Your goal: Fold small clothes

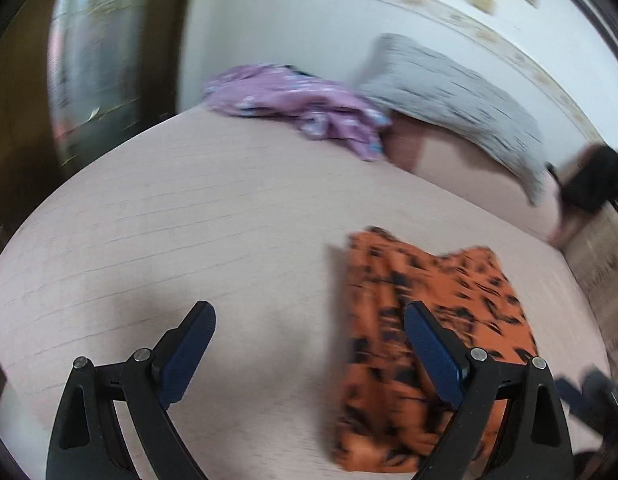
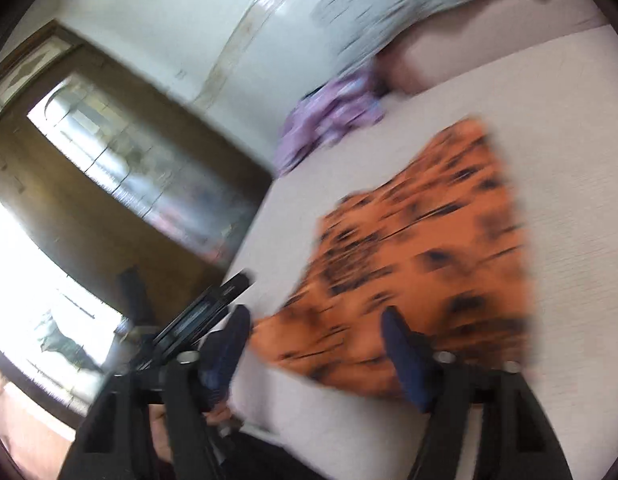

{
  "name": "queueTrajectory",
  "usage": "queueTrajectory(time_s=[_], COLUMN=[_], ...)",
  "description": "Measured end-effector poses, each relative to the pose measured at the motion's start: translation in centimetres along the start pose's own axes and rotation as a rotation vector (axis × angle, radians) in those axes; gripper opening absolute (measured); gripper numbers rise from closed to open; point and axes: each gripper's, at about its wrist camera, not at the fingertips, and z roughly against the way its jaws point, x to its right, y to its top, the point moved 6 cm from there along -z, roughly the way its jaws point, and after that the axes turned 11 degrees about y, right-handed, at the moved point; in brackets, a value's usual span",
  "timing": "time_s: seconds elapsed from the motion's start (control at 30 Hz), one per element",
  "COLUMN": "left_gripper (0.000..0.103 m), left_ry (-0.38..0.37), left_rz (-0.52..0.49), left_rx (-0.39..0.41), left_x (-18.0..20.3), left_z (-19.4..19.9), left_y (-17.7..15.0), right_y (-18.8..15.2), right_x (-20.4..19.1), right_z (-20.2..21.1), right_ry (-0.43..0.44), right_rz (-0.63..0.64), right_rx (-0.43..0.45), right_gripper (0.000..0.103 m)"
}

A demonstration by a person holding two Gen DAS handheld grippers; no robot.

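An orange garment with black markings lies flat on the pale pink bed, folded into a rough rectangle. My left gripper hovers over the bed with its jaws wide apart and nothing between them; its right finger is in front of the garment's left part. In the right wrist view the same orange garment spreads ahead, blurred. My right gripper stands open at the garment's near corner, with no cloth pinched between the blue pads.
A crumpled purple garment lies at the far side of the bed, next to a grey pillow. A white wall stands behind. A dark wooden cabinet with glass stands left of the bed. A dark object sits beyond the bed's right edge.
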Motion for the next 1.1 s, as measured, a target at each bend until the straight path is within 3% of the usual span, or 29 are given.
queueTrajectory(time_s=[0.07,0.17,0.23,0.33,0.37,0.5,0.7,0.87,0.93,1.0,1.1], left_gripper=[0.096,0.096,0.096,0.096,0.097,0.097,0.098,0.098,0.098,0.1,0.101], left_ry=[-0.008,0.008,0.067,0.225,0.257,0.221,0.242,0.229,0.227,0.227,0.217], left_rz=[-0.056,-0.137,-0.213,-0.321,-0.323,-0.247,-0.287,-0.281,-0.273,-0.26,-0.234], left_rx=[0.045,0.086,0.041,-0.053,-0.085,-0.139,-0.126,-0.135,-0.14,-0.144,-0.148], left_x=[1.9,3.9,4.6,4.5,4.0,2.6,3.4,3.6,3.5,3.3,2.9], left_z=[1.0,1.7,0.3,-2.4,-3.1,-3.7,-4.0,-4.4,-4.5,-4.5,-4.7], left_y=[0.1,-0.3,-1.0,-2.8,-3.1,-2.8,-3.1,-3.1,-3.2,-3.3,-3.4], right_y=[0.9,1.3,0.1,-0.6,-0.3,1.6,8.0,10.9,10.9,11.7,12.6], right_x=[1.9,4.3,5.8,6.3,6.3,5.9,6.9,11.8,13.7,12.8,9.2], right_z=[1.4,2.0,1.2,0.7,0.7,0.5,-2.8,-7.4,-9.3,-9.7,-11.2], right_ry=[-0.066,-0.127,-0.174,-0.198,-0.197,-0.192,-0.231,-0.303,-0.344,-0.363,-0.276], right_rz=[-0.029,-0.056,-0.056,-0.019,-0.02,-0.007,-0.008,-0.174,-0.228,-0.197,-0.094], right_rx=[0.028,0.042,-0.013,-0.018,-0.024,-0.025,0.026,0.011,-0.056,-0.062,-0.094], right_gripper=[0.04,0.038,0.038,0.035,0.034,0.035,0.035,0.034,0.034,0.037,0.037])
